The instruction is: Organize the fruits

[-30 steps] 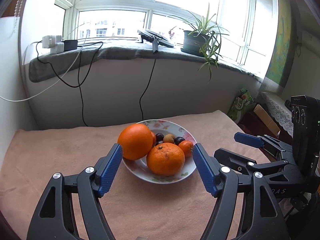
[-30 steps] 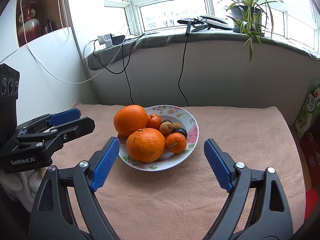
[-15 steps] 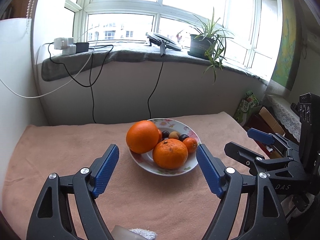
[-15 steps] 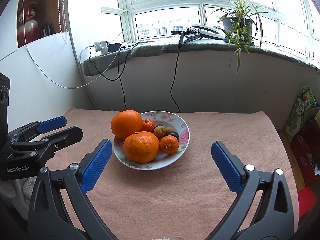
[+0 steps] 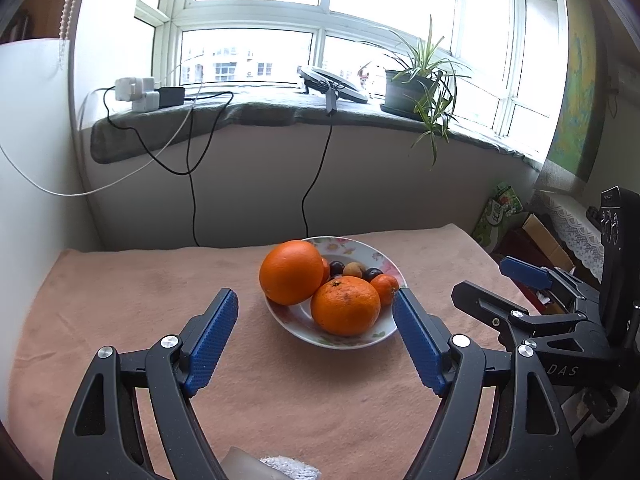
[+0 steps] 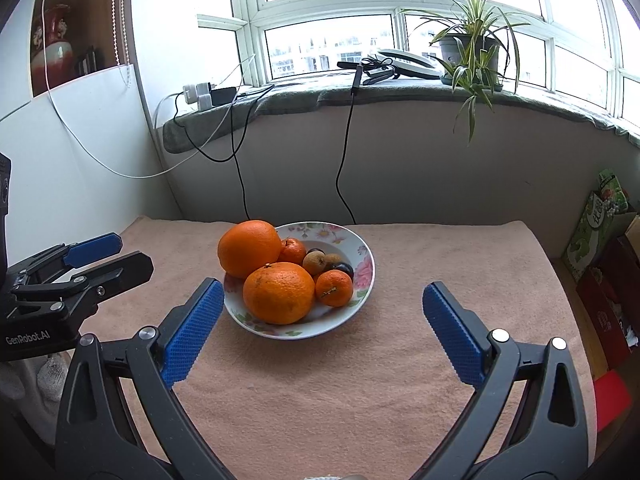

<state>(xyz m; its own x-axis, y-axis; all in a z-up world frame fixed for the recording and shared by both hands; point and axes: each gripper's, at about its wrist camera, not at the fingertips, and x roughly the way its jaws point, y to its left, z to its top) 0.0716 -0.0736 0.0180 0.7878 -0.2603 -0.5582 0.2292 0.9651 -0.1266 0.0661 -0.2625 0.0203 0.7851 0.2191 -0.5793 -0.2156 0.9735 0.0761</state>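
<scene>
A floral white plate (image 5: 384, 258) (image 6: 360, 240) sits mid-table on the pink cloth. It holds two large oranges (image 5: 290, 272) (image 6: 249, 248), the nearer one (image 5: 345, 306) (image 6: 279, 293) in front, plus small tangerines (image 6: 334, 287), brownish fruits (image 6: 314, 262) and dark plums (image 5: 337, 268). My left gripper (image 5: 316, 340) is open and empty, just short of the plate. My right gripper (image 6: 322, 334) is open and empty, in front of the plate. Each gripper shows in the other's view, the right one (image 5: 520, 276) and the left one (image 6: 104, 256).
The pink cloth (image 6: 360, 392) covers the table. A wall and windowsill with cables, chargers and a potted plant (image 6: 472, 52) stand behind. Boxes and a green bag (image 6: 596, 224) sit off the right edge. A white partition (image 6: 80, 152) is at left.
Both grippers have drawn back and up from the plate, which looks smaller and farther. Both stay open. The fruit has not moved.
</scene>
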